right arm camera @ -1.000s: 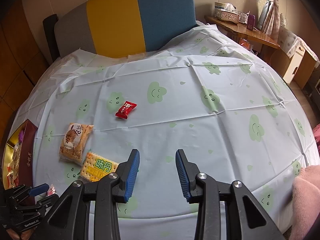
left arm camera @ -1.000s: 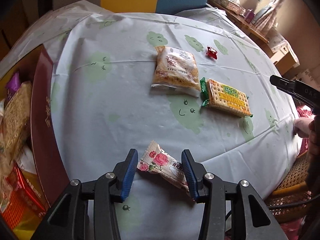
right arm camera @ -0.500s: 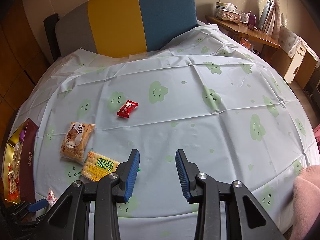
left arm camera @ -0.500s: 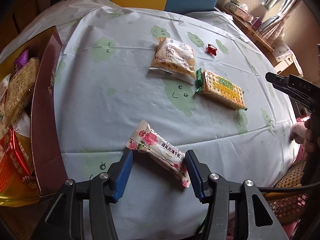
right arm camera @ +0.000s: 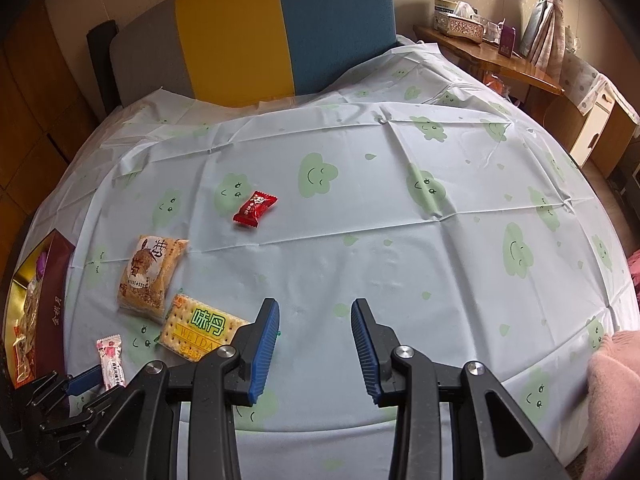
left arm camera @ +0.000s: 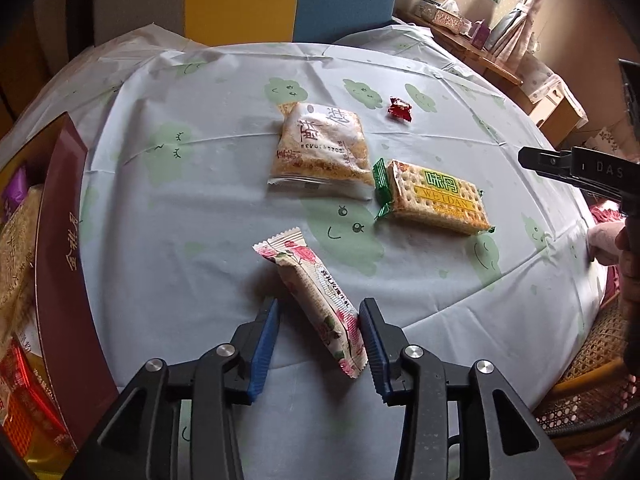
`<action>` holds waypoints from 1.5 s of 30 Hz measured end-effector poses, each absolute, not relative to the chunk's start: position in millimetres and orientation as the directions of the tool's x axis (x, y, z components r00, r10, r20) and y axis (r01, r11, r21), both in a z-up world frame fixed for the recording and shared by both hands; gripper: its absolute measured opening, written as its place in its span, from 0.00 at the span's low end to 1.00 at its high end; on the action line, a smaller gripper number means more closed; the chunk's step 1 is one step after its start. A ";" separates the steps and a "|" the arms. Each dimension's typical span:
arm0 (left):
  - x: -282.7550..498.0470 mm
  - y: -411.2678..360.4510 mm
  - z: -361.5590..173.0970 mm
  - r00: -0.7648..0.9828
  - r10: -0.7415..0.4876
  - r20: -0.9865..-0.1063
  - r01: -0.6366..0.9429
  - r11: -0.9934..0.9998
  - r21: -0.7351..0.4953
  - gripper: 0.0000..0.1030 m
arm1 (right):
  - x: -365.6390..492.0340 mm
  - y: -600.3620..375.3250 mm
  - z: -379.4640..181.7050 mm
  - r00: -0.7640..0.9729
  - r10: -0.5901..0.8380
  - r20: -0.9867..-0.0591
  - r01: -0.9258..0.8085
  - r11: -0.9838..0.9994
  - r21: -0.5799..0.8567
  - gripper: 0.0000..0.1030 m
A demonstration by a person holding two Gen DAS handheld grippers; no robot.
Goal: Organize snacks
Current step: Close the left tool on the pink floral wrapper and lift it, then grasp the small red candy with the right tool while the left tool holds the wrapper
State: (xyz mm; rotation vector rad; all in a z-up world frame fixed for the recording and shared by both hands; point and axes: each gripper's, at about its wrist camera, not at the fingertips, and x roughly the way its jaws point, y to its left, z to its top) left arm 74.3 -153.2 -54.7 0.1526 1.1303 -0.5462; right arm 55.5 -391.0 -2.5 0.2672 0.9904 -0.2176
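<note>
A pink rose-print snack packet (left arm camera: 316, 300) lies between the open fingers of my left gripper (left arm camera: 320, 336), touching the right finger; it also shows in the right wrist view (right arm camera: 111, 360). A clear bag of golden crisps (left arm camera: 320, 148), a green-and-yellow cracker pack (left arm camera: 434, 198) and a small red candy (left arm camera: 399, 109) lie further out on the cloth. A dark red box (left arm camera: 60, 240) with several snacks stands at the left. My right gripper (right arm camera: 314, 344) is open and empty above the cloth, right of the cracker pack (right arm camera: 202, 330).
The round table has a pale blue cloth with green clouds (right arm camera: 400, 240). A yellow-and-blue sofa back (right arm camera: 280, 28) stands behind it. A wooden side table (right arm camera: 500, 56) with boxes is at the far right. A wicker chair (left arm camera: 592, 380) is by the table edge.
My left gripper has swung and tilted up, so the rose packet now lies lengthwise between its fingers and more of the far table shows. The right gripper has barely moved.
</note>
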 end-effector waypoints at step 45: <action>66.1 -144.3 -63.8 0.423 -0.347 -0.837 0.496 0.862 -0.107 0.24 | 103.6 -434.0 -53.2 0.199 -0.160 -0.967 0.175 0.977 -0.125 0.16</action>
